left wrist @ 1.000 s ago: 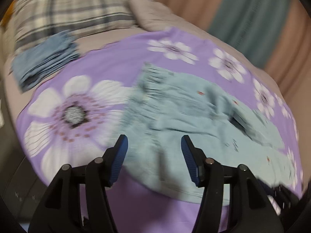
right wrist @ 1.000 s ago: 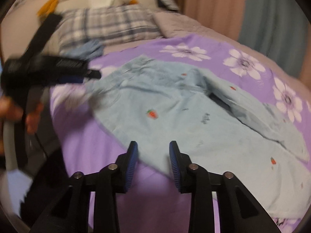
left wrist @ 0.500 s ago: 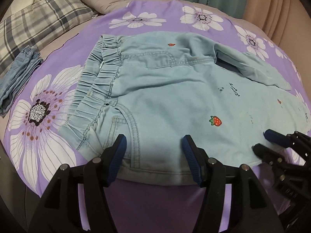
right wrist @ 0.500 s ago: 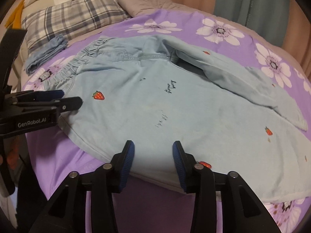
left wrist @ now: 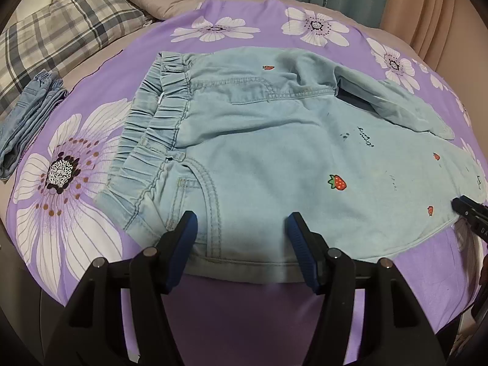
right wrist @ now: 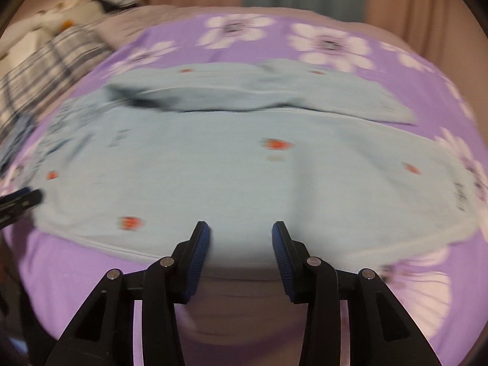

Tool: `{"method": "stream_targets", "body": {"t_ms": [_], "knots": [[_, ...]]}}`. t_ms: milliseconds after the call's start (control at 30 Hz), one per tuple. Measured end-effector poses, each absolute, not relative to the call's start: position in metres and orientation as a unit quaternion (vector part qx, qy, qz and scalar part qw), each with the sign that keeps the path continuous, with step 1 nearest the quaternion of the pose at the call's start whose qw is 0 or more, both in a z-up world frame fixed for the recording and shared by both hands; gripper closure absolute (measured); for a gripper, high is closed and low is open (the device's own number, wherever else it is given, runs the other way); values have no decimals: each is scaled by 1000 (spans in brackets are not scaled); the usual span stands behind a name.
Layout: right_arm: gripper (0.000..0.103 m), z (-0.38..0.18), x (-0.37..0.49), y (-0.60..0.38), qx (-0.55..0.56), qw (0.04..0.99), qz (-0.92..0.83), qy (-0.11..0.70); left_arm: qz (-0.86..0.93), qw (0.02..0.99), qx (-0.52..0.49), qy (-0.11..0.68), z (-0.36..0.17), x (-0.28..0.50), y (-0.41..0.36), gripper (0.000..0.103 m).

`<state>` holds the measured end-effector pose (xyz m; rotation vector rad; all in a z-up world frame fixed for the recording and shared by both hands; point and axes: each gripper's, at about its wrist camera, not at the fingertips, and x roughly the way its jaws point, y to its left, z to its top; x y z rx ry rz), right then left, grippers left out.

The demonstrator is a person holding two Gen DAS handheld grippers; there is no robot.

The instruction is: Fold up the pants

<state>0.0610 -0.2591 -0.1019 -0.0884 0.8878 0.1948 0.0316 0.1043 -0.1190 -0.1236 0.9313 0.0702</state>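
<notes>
The pants lie flat on the purple sheet, their length running sideways across you, waistband toward your left. Your left gripper hovers at the near edge by the waistband, your right gripper further along the leg; both are parted and empty

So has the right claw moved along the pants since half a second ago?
Yes. The right claw has slid toward the leg end of the pants, away from the waistband; the plaid pillow sits further left.
</notes>
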Motion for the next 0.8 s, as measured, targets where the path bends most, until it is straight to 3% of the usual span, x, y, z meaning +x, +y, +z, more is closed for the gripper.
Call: {"method": "stream_targets", "body": {"t_ms": [367, 533, 800], "knots": [[54, -88, 71, -307, -66, 904, -34, 422, 25, 893, -68, 445, -108, 29, 105, 40], [53, -64, 71, -271, -85, 922, 44, 375, 13, 900, -60, 432, -95, 41, 93, 38], [53, -74, 95, -208, -63, 908, 163, 381, 6, 897, -22, 441, -103, 66, 73, 38]]}}
